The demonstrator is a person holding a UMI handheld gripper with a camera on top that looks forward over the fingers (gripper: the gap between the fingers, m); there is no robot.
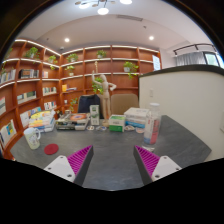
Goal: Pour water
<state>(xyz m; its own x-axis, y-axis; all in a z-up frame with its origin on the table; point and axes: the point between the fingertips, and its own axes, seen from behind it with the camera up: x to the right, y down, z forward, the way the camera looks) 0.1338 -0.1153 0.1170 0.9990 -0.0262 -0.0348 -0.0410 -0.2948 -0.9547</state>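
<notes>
Gripper: the two-finger gripper [114, 163] is hovering level above the grey tabletop [110, 152], fingers spread wide and gripping nothing.
Pads: the magenta pads [80, 159] are facing each other across bare table.
Bottle: a clear plastic bottle with a pink cap [152, 124] is standing upright beyond the right finger, well apart from it.
Cup: a white mug [32, 138] is sitting ahead to the left.
Clutter: boxes [135, 119] along the far edge are blurring together, hard to identify.
Shelves: wooden shelving [100, 62] is lining the back wall.

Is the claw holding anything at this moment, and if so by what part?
Nothing is held. The claw is open, with only bare table between its fingers. The bottle stands untouched beyond them.
</notes>
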